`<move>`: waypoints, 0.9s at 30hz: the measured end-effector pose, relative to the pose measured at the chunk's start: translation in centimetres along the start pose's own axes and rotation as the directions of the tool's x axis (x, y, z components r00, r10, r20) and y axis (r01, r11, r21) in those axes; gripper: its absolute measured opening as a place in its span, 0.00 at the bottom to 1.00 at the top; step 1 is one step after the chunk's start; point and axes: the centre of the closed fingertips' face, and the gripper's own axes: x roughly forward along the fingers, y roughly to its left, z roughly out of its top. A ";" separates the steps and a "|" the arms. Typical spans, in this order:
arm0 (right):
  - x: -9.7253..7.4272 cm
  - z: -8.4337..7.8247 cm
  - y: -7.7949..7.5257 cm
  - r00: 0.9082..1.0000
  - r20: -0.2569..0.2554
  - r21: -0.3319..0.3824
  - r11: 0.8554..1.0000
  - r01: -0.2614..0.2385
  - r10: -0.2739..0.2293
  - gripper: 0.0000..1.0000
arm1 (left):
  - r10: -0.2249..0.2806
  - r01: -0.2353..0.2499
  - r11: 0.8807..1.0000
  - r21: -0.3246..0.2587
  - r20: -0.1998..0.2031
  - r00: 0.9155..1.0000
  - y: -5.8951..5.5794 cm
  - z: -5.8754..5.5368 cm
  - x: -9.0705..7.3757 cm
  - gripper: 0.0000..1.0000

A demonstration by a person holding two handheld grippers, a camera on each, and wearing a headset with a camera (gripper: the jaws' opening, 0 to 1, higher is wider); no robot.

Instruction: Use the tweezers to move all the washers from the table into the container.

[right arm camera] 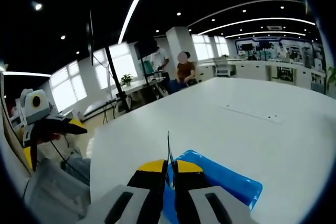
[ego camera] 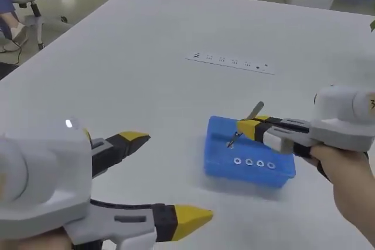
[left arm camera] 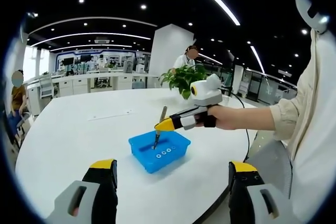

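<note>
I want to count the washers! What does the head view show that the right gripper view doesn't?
Head view's extra: four washers in a row inside the blue container. Right gripper view's extra: bright windows and ceiling lights. Both: the container, the tweezers gripped by the right gripper, the white table.

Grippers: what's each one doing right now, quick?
Left gripper: open, holding nothing.
Right gripper: shut on the tweezers, tips pointing down over the blue container.

Perhaps half the container [right arm camera: 231, 182] behind the right hand-held gripper [right arm camera: 170, 166]
</note>
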 end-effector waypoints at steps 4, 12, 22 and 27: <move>0.6 -0.6 -0.4 1.000 -0.025 0.001 1.000 0.002 -0.001 0.02 | 0.007 -0.007 1.000 -0.005 0.000 1.000 0.2 -0.1 -0.1 0.89; 1.5 -2.5 -1.0 0.996 -0.086 0.002 1.000 0.005 -0.005 0.02 | 0.010 -0.010 1.000 -0.007 -0.002 1.000 0.3 -0.1 -0.1 0.89; 1.9 -3.6 -1.3 0.993 -0.118 0.000 1.000 0.010 -0.010 0.02 | 0.027 -0.027 1.000 -0.013 -0.003 1.000 0.8 -0.3 -0.5 0.89; 2.1 -3.8 -1.3 0.992 -0.129 -0.013 1.000 0.007 -0.008 0.02 | 0.026 -0.026 1.000 -0.012 -0.004 1.000 0.8 -0.3 -0.4 0.89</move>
